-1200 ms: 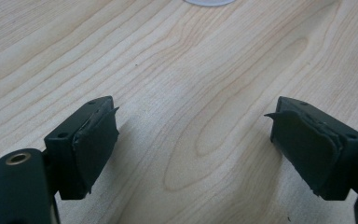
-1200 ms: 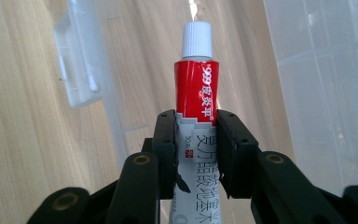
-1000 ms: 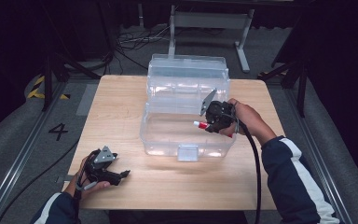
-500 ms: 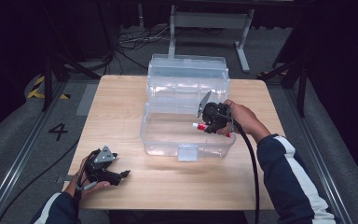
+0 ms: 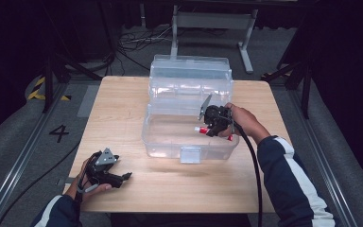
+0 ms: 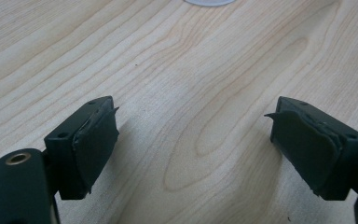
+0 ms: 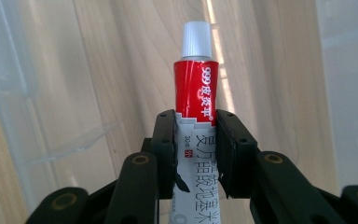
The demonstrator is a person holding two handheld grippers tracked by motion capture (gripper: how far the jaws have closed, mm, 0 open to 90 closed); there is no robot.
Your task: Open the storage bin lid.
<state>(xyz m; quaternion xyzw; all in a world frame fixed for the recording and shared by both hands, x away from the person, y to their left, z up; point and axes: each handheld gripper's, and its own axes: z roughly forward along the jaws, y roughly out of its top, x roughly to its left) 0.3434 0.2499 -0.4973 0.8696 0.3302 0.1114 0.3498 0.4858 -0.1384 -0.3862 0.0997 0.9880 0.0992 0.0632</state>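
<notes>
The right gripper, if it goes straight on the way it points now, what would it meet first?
Probably the clear floor of the open plastic box: the right gripper, shut on the red-and-white tube, points down into it. Depth is unclear.

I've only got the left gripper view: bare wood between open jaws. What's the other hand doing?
Observer: The right hand-held gripper is over the open clear plastic box, shut on a tube.
Operator: What kind of tube?
Observer: Red and white with a white cap, cap pointing away from the jaws.
Operator: Where's my left one relative to the box?
Observer: The left hand-held gripper sits on the table near its front-left corner, apart from the box.
</notes>
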